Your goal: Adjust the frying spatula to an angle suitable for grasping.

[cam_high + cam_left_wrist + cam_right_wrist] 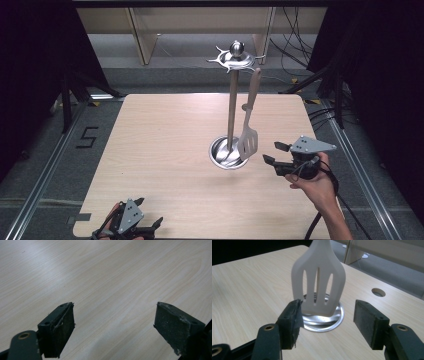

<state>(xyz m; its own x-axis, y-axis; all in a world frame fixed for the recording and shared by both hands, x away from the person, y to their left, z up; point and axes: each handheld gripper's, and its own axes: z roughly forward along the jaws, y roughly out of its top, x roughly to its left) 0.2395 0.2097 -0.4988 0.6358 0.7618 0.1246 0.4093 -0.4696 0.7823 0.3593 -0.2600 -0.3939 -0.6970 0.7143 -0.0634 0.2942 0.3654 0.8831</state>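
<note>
In the high view, a pale slotted plastic spatula (248, 141) hung from a hook of the tall metal utensil stand (232, 107) right of centre, its blade just above the stand's round steel base (226, 153). The right claw (270, 153) sat at centre right, just beside the blade, jaws apart and empty, a hand gripping its body. The left claw (150, 212) rested at the lower left edge of the light wooden bench (160, 150), well apart from the stand.

In the left gripper view, the two black pads stood wide apart over bare bench grain, nothing between them.

In the right gripper view, the spatula blade (318, 282) filled the upper middle, beyond the spread pads (291, 322) and not yet between them, with the base (335, 321) behind it. No pad touched it.

My judgement: the spatula hung free, so a nudge from one pad before the other could set it swinging out of the gap or slip it off its hook. A push toward the pole might rock the whole stand. The pole and base stood close behind the blade and limited how deep the claw could go; a round hole (378, 292) in the bench lay off at the right, out of the way.
</note>
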